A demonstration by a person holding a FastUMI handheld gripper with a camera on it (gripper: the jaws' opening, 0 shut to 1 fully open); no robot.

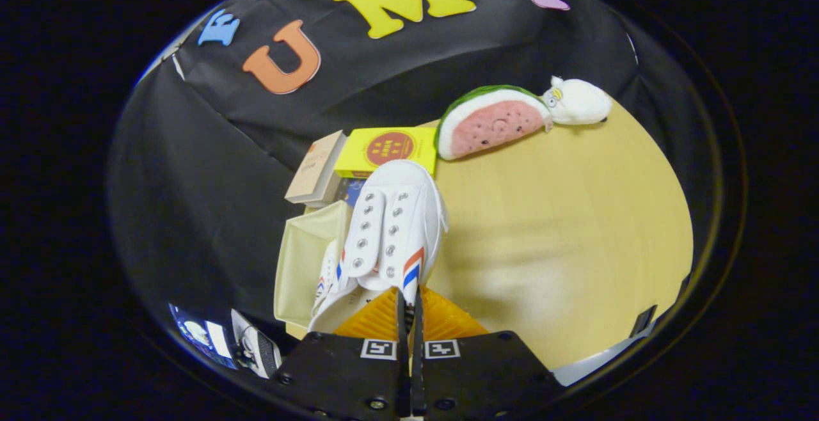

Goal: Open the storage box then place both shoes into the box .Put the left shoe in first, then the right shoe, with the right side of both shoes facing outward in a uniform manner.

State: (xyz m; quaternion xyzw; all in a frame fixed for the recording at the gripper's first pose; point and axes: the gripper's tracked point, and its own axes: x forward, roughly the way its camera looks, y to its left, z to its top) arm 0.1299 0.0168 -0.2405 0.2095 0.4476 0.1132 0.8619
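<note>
Hand-held gripper (409, 302) pinching white shoe (391, 229), books (365, 158) beyond

Pale wooden table (563, 216): watermelon plush (489, 123), white plush (576, 102), books (317, 168), box (304, 261).

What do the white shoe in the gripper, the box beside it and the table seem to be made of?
White shoe: seemingly smooth leather or synthetic, with metal-looking eyelets. Storage box: probably matte cream fabric, soft-sided. Table: pale wood or laminate, slightly glossy. The gripper is shut on the shoe's edge.
</note>
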